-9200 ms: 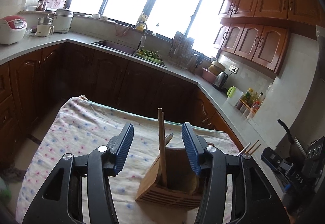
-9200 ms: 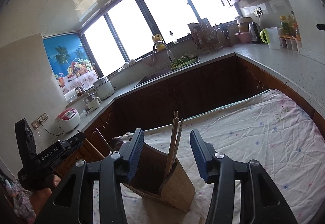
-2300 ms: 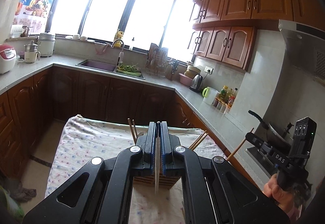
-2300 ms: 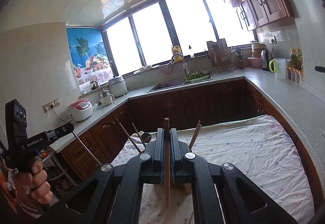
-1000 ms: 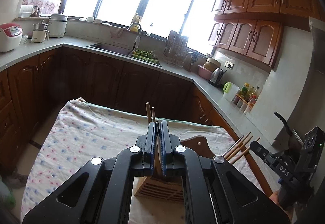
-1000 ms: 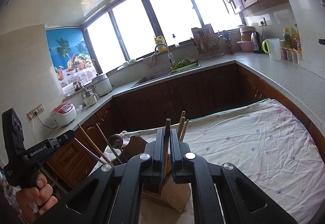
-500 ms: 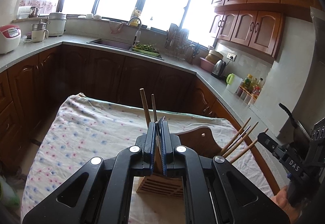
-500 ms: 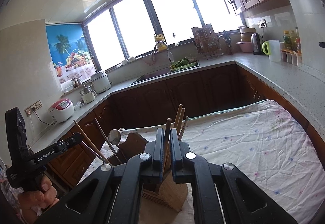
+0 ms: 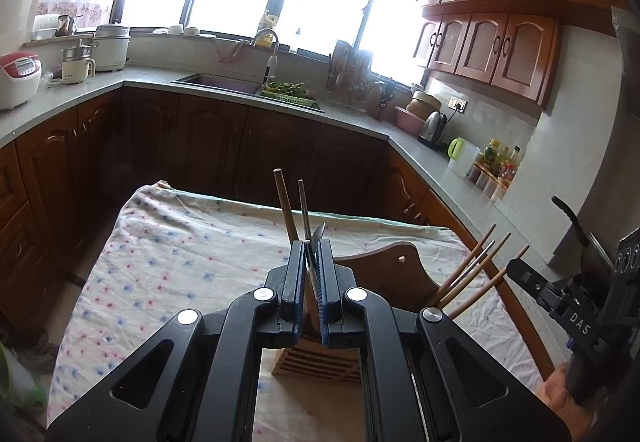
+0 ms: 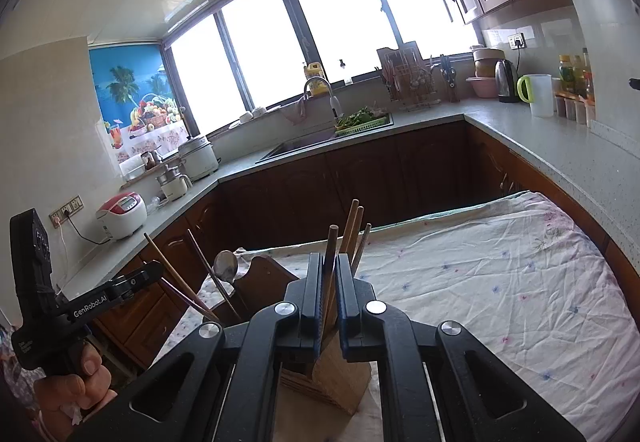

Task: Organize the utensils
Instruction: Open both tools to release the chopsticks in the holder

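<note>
Left wrist view: both grippers (image 9: 309, 254) (image 10: 328, 270) pinch chopsticks (image 9: 310, 282) (image 10: 330, 258) above the wooden holder (image 10: 336, 374) below the fingers; next, lower and let go.

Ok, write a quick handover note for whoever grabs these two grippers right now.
Left gripper: shut on a thin utensil, directly over the wooden holder.
Right gripper: shut on a wooden chopstick, lower end down at the holder.
Holder stands on the floral cloth. Two sticks already stand in its near compartment; more chopsticks and a metal spoon sit at its other end.
Done: most utensils are in.
Left: lower both held pieces in, open, lift clear. No loose utensils visible on the cloth.
</note>
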